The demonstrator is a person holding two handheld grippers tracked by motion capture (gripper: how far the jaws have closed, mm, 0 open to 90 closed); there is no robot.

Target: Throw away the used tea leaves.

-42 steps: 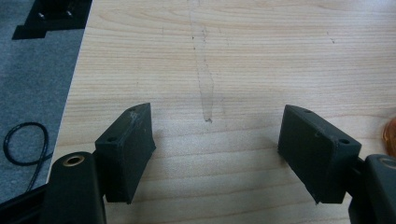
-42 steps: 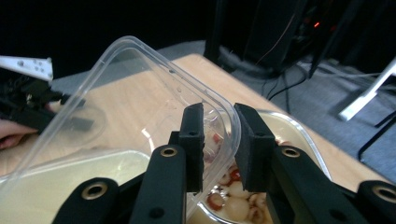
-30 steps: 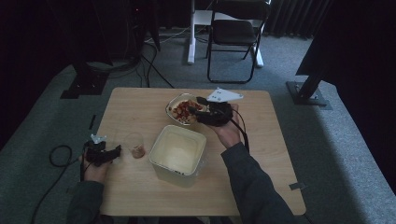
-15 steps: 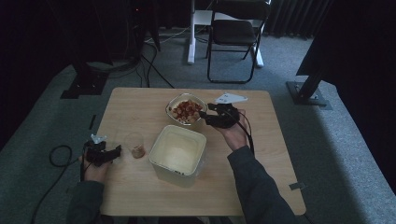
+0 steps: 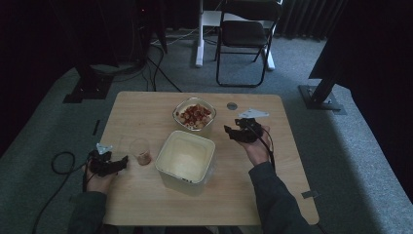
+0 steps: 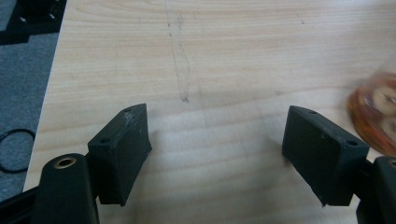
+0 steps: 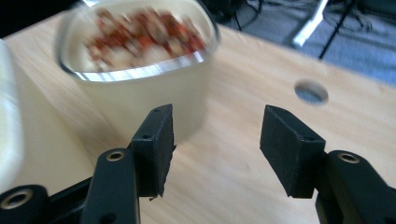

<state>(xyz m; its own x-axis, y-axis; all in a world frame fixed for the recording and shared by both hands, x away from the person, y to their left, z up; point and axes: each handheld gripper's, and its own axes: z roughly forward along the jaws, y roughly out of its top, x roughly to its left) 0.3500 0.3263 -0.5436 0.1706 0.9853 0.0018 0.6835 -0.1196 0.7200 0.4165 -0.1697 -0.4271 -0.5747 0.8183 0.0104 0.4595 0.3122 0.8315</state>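
Note:
A white bowl of red and pale food pieces (image 5: 194, 115) (image 7: 140, 46) stands at the table's far middle. In front of it sits a large empty cream tub (image 5: 185, 158). A small clear cup with brown contents (image 5: 141, 151) (image 6: 376, 119) stands left of the tub. My right gripper (image 5: 230, 130) (image 7: 217, 126) hangs low just right of the bowl, pointing at it, open and empty; its jaws have just been opening. My left gripper (image 5: 122, 163) (image 6: 217, 121) rests near the table's left front, beside the cup, open with bare wood between its jaws, which have just been opening too.
The wooden table (image 5: 146, 105) has a round cable hole (image 5: 232, 106) (image 7: 311, 92) behind the right gripper. A folding chair (image 5: 242, 34) and stand bases sit on the grey carpet beyond. A black cable (image 5: 61, 163) loops off the table's left side.
My right gripper has come away from above the bowl, moving right and down to the table beside it, with wider jaws. The left hand has stayed put, its jaws slightly wider.

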